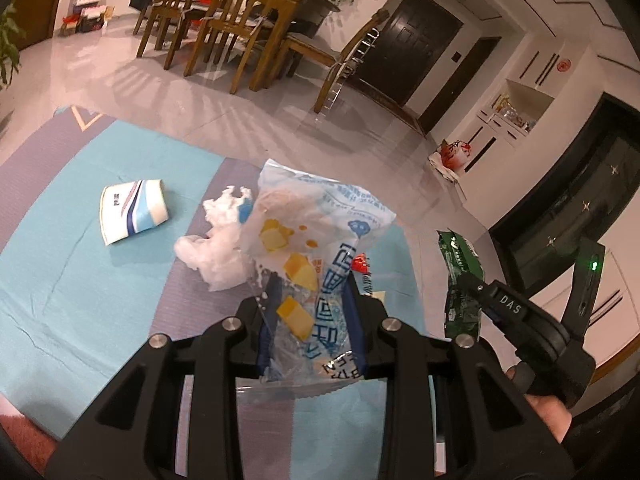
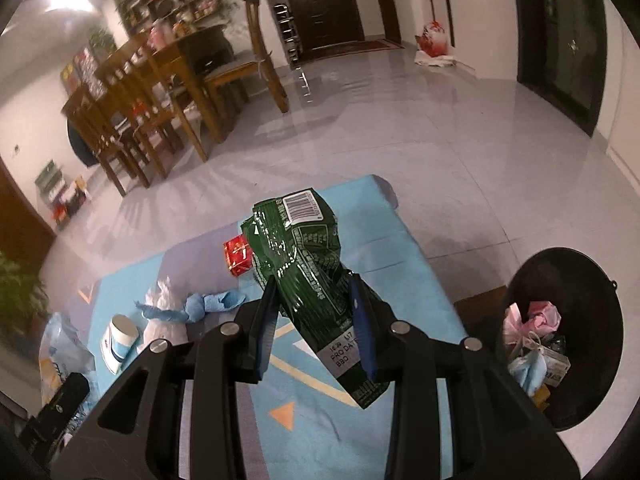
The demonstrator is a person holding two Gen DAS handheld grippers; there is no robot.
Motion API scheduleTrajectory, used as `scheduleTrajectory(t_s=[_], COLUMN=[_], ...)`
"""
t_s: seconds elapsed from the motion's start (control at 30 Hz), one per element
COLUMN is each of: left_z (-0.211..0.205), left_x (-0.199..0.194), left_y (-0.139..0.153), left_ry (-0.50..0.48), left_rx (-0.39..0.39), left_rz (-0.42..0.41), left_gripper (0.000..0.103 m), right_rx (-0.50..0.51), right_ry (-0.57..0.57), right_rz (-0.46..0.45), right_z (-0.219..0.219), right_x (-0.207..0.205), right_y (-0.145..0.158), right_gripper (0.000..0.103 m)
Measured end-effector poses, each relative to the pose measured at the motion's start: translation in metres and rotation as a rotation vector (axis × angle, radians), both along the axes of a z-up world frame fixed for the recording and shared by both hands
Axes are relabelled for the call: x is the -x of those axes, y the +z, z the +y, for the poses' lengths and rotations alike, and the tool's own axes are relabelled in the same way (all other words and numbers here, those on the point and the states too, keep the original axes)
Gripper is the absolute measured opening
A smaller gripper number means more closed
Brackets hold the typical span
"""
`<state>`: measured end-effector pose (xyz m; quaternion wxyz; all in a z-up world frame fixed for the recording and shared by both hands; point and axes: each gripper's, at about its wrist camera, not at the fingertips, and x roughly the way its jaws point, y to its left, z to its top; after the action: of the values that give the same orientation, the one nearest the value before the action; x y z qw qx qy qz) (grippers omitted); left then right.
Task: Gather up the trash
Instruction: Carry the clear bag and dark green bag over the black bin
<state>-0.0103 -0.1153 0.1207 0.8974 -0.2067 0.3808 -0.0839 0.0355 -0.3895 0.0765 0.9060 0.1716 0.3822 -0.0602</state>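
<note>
My left gripper (image 1: pixel 312 292) is shut on a clear plastic wrapper (image 1: pixel 316 232) with blue print and yellow patches, held above the blue mat. My right gripper (image 2: pixel 314 292) is shut on a crumpled green snack bag (image 2: pixel 304 256); that bag (image 1: pixel 460 276) and the right gripper also show in the left wrist view. On the mat lie a white tissue wad (image 1: pixel 218 248), a flattened paper cup (image 1: pixel 134 210), a red wrapper (image 2: pixel 238 256) and blue crumpled paper (image 2: pixel 200 306). A black trash bin (image 2: pixel 560 336) with trash inside stands on the floor at the right.
The blue and grey mat (image 2: pixel 400 248) covers the floor under both grippers. A wooden dining table with chairs (image 1: pixel 240 20) stands beyond it. A red and white bag (image 2: pixel 432 40) lies near the dark door (image 2: pixel 320 0). A potted plant (image 2: pixel 16 300) is at the left.
</note>
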Motion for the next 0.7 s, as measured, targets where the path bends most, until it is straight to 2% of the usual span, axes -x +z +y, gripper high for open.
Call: scheduleTrajectory(t_s=[0.13,0.23,0.43,0.57,0.7], left_z=[-0.022,-0.04,-0.083,-0.116,-0.137], left_x=[0.006,0.007,0.002,-0.001,-0.005], left_y=[0.01,0.015,0.019,0.026,0.026], left_ry=[-0.037,-0.066,-0.167,-0.242,-0.318], left_rx=[-0.026,-0.039,-0.019,-0.02,0.029], left_rz=[-0.022,-0.026,-0.01,-0.012,0.006], left_gripper=[0.031,0.031,0.031,0.031,0.031], right_rx=[0.045,0.04,0.081,0.051,0.035], right_ry=[-0.05,-0.086,-0.203,-0.283,-0.368], right_rz=[-0.002,-0.014,-0.046,-0.049,-0.042], right_z=[-0.021,-0.036,-0.075,-0.107,-0.133], right_x=[0.01,0.019,0.039,0.051,0.062], right_y=[0.008,0.014,0.023,0.022,0.02], right_gripper=[0.035,0.035,0.035,0.035,0.035])
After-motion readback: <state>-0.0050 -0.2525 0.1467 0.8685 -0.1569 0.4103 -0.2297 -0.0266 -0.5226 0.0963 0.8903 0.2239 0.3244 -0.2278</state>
